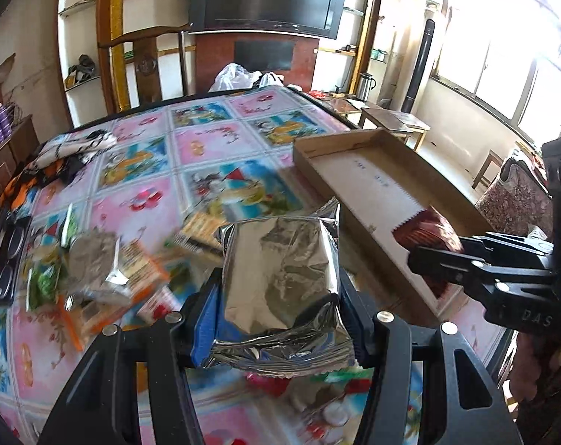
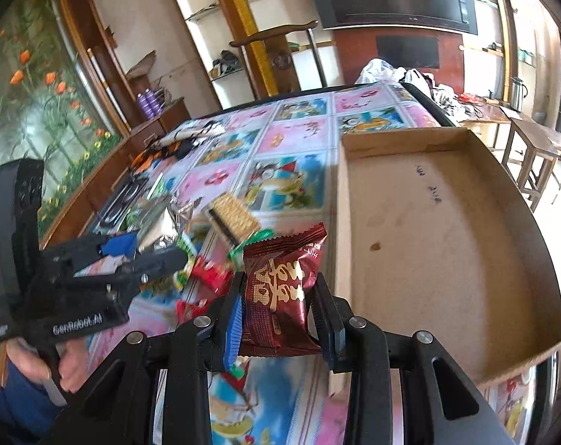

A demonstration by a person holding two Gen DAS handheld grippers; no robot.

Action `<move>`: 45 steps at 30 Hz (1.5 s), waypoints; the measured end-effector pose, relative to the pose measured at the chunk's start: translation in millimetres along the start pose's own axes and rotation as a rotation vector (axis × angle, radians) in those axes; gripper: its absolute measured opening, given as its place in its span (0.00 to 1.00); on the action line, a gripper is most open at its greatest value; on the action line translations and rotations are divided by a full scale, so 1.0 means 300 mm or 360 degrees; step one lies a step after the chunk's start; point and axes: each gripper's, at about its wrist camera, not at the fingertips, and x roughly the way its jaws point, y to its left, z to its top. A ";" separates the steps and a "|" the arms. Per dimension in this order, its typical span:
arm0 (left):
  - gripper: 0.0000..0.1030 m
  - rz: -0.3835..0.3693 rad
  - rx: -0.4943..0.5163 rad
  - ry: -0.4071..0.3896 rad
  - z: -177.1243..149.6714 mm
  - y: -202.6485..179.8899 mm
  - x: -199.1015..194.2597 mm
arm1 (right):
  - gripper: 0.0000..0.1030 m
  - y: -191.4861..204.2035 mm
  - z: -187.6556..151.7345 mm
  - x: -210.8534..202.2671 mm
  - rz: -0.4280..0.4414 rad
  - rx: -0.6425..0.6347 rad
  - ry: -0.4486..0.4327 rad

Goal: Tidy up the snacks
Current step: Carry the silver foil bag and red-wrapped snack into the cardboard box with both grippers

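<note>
Silver foil catches the light first: the crinkled silver foil snack packet [image 1: 280, 278] sits upright between the pads of the left gripper [image 1: 280, 289], its long axis running along the fingers and its sealed seam nearest the camera. The jaws are held partway apart, pressed on the packet's two sides. The right gripper [image 2: 280, 296] is narrower, pinched on a dark red, glossy wrapped snack with gold lettering [image 2: 280, 285], which likewise stands lengthwise between the fingers, serrated edge up.

What matters for the coming move is where the shallow brown cardboard tray [image 2: 521, 222] lies. It rests on the table covered with a pink and blue patterned cloth [image 1: 206, 141], toward the right side, and its floor looks bare apart from a few marks. In the right wrist view its left wall is just beside the red snack, so the right hand is the nearer one; in the left wrist view that snack appears already above the tray's near end. The silver packet is left of the tray, over the cloth, and I judge it has to travel rightward across the wall.

Loose snack packets [image 1: 95, 259] lie blurred on the near left of the table.
</note>
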 end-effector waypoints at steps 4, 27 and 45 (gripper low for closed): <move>0.54 -0.0023 0.0015 -0.0005 0.045 -0.046 0.037 | 0.35 -0.050 0.054 -0.001 -0.0004 0.0057 -0.0040; 0.54 -0.0061 -0.0067 0.0024 0.325 -0.293 0.443 | 0.35 -0.492 0.394 0.114 -0.0197 0.0564 -0.0168; 0.54 0.0033 0.0046 0.0119 0.279 -0.381 0.567 | 0.35 -0.614 0.335 0.250 -0.0289 0.0644 -0.0025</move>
